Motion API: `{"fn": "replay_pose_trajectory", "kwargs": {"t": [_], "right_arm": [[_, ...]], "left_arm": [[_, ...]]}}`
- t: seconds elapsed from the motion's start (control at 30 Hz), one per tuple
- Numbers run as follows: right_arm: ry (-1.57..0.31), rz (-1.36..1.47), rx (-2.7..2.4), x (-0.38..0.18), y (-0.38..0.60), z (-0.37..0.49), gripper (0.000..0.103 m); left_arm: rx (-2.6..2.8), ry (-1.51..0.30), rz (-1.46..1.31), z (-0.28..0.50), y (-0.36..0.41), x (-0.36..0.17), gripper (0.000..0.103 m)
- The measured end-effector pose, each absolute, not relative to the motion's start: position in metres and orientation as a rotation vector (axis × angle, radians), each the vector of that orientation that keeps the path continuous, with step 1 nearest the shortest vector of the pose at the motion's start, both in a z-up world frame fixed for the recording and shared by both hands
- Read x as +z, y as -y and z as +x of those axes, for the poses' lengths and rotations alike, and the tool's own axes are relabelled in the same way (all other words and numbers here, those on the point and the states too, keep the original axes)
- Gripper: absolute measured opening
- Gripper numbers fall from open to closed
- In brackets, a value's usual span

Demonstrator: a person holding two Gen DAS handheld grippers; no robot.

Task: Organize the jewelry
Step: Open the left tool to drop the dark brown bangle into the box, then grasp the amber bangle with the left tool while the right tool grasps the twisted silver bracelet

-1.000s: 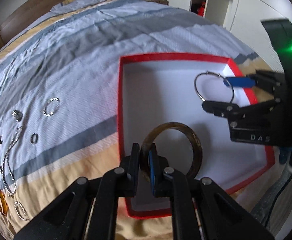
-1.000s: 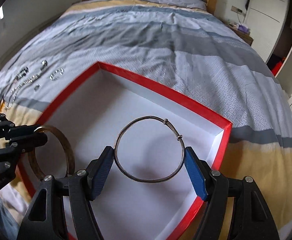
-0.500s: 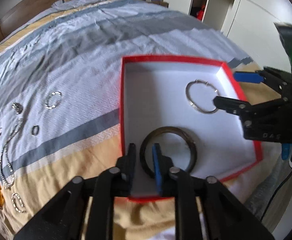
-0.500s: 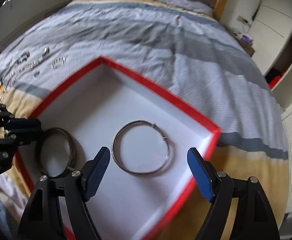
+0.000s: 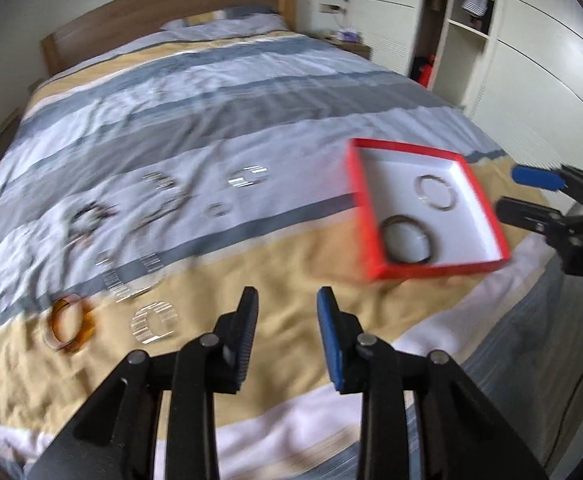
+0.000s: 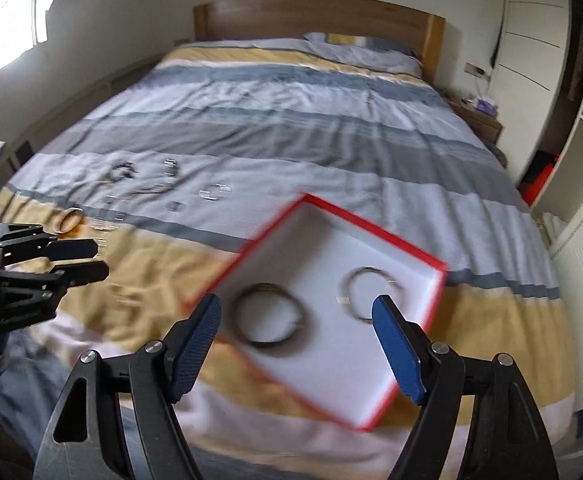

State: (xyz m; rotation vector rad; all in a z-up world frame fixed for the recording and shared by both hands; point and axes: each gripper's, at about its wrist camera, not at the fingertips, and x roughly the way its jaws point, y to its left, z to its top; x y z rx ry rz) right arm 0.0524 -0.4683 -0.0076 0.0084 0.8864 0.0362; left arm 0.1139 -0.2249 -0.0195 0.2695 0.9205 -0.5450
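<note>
Both the left gripper (image 5: 287,320) and right gripper (image 6: 295,344) hover with jaws spread and empty. The red box (image 5: 375,236) on the bed (image 5: 211,120) holds 2 bangles; more jewelry (image 5: 151,220) lies left.

I'm looking at a bed (image 5: 211,92) with a wooden headboard (image 6: 315,14), covered by a striped duvet (image 6: 291,120) in grey, pale blue, white and mustard bands. A red box (image 5: 437,269) with a white inside sits directly on the mustard band near the foot. Loose jewelry lies spread on the cover well apart from the box: an amber bangle (image 5: 69,326), a silver bracelet (image 5: 155,322) just beside it, another silver bracelet (image 5: 249,176) farther up, a small ring (image 5: 217,210), and a blurred chain (image 5: 163,208). A pillow (image 6: 363,50) rests at the head.
</note>
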Motion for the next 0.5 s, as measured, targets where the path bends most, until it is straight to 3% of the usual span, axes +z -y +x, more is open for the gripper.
{"fn": "replay_pose_trajectory", "kwargs": {"t": [0.17,0.5], "right_arm": [[-0.901,0.047,0.120,-0.018,0.406,0.050,0.074],[-0.955,0.033,0.256,-0.043,0.313,0.061,0.066]], "left_arm": [[-0.419,-0.932,0.221,0.117,0.123,-0.022,0.038],[-0.227,-0.982,0.067,0.121,-0.027,-0.043,0.039]]}}
